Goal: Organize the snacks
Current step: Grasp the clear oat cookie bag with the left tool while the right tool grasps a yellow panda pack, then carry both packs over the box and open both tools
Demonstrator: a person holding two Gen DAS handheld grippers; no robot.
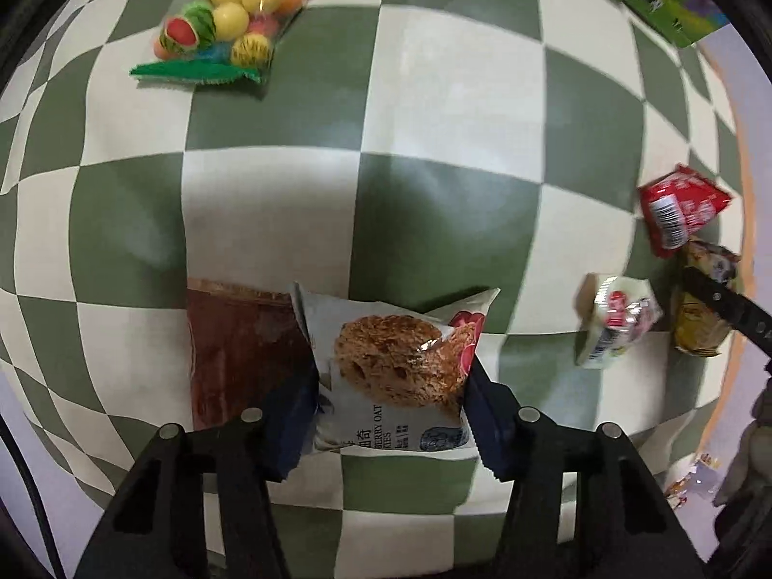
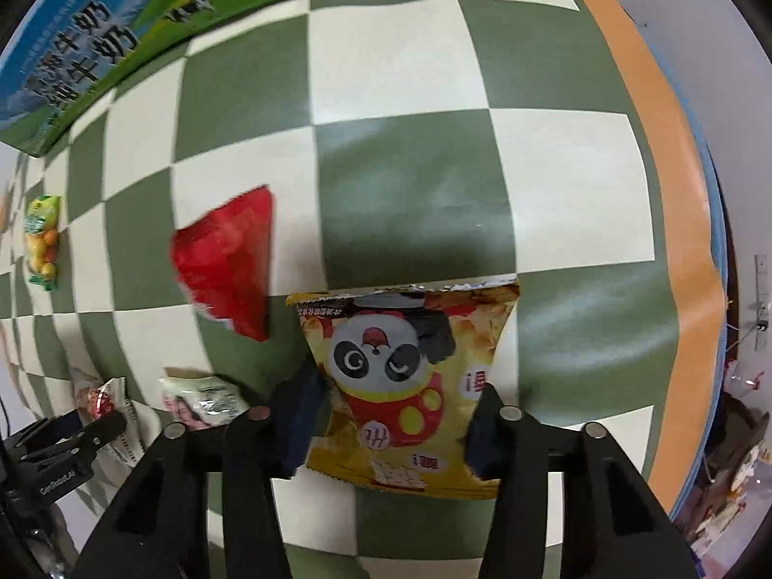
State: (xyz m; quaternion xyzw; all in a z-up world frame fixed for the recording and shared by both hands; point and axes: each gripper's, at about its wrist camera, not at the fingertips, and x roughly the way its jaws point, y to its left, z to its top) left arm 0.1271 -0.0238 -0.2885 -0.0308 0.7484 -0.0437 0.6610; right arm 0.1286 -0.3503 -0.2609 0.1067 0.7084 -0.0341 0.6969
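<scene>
Left gripper, black with dark blue pads, closed on a grey-white foil packet printed with an oat cookie; pads pressing both side edges of the packet, which lies on the green-and-cream chequered tablecloth. Just left of that packet, touching or slightly under it, a flat dark-brown snack pouch.

Far left on the cloth, well apart from the gripper: a clear plastic bag with green ends, holding round candies, some yellow, some orange, some patterned like watermelons. To the right: a small white wrapped snack with red print, and beyond it a red foil packet with a barcode label lying near the table's edge.

Right gripper, same black build, clamped on a yellow crinkled foil bag printed with a cartoon panda; both pads against the bag's sides, bag resting on the cloth near the orange border. Left of it, close but apart, the red packet, blurred. Nearer and left, the white wrapped snack. At the far left corner, a large green-and-blue milk carton box; contents cannot be told. The candy bag small at the left edge.
</scene>
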